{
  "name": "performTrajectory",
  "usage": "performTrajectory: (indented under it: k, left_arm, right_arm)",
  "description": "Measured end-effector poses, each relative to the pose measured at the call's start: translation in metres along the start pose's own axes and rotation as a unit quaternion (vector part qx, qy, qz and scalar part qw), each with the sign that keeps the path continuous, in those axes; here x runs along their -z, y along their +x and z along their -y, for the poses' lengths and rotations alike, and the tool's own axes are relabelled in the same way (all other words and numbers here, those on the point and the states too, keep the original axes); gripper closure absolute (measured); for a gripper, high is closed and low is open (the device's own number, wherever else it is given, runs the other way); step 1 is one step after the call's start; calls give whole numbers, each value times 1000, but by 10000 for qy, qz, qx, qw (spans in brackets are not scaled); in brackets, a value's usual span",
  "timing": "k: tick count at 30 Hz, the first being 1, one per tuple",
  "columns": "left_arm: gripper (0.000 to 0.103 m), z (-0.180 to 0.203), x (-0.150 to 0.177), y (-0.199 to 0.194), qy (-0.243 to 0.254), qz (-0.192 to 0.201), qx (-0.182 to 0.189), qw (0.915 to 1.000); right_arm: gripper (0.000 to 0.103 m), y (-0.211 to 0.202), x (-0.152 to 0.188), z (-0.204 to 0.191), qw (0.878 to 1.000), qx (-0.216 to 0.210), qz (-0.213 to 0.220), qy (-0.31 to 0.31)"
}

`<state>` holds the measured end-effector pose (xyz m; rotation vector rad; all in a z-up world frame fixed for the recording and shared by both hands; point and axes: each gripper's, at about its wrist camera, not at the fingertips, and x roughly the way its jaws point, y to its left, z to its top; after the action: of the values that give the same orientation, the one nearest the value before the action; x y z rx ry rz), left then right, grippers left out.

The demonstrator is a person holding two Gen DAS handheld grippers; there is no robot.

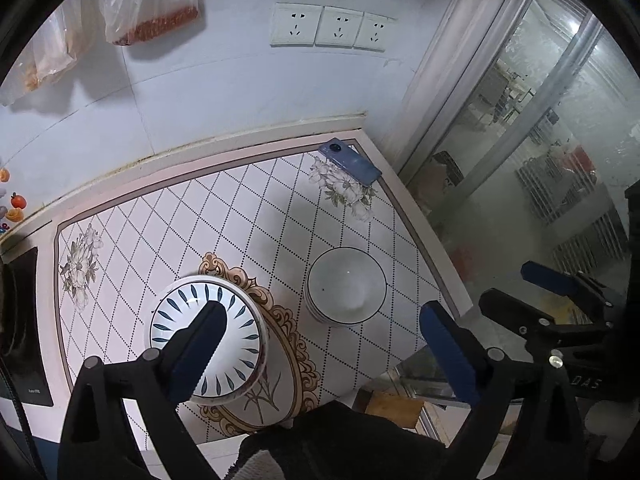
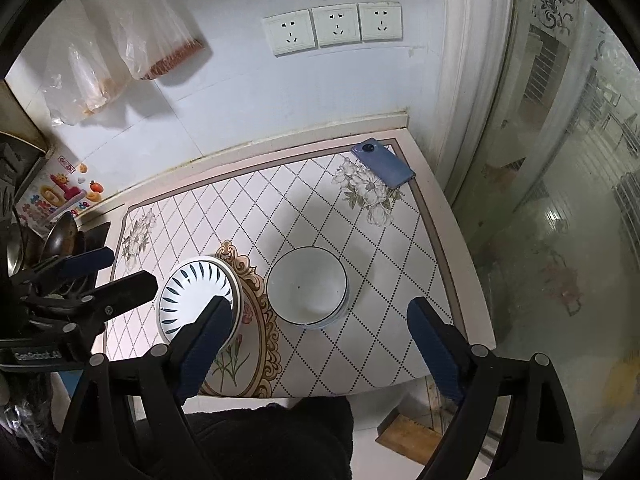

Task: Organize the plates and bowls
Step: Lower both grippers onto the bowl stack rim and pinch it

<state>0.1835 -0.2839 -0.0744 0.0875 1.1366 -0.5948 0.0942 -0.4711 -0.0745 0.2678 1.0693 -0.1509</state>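
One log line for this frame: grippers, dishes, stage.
left gripper: open, empty | right gripper: open, empty | plates: stacked | bowls: stacked beside | phone: far corner

The stacked plates [image 1: 240, 312] and bowls [image 1: 346, 286] were glossy glazed ceramic, the surface [image 1: 248, 200] carried a smooth printed covering with a slight sheen, the gripper fingers [image 1: 448, 344] had matt ribbed blue pads on matt black plastic, and the phone [image 1: 350, 160] looked satin-smooth.
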Motion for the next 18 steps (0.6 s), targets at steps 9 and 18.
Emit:
performTrajectory:
  k: [9, 18]
  left_arm:
    - [1, -6, -1, 44, -220, -293, 103, 9993]
    - [1, -30, -3, 142, -554, -1014, -139, 9932]
  right_arm:
    - [11, 36, -4, 13, 9993, -168, -304, 127]
    - [11, 129, 1, 45, 9925, -641, -878, 555]
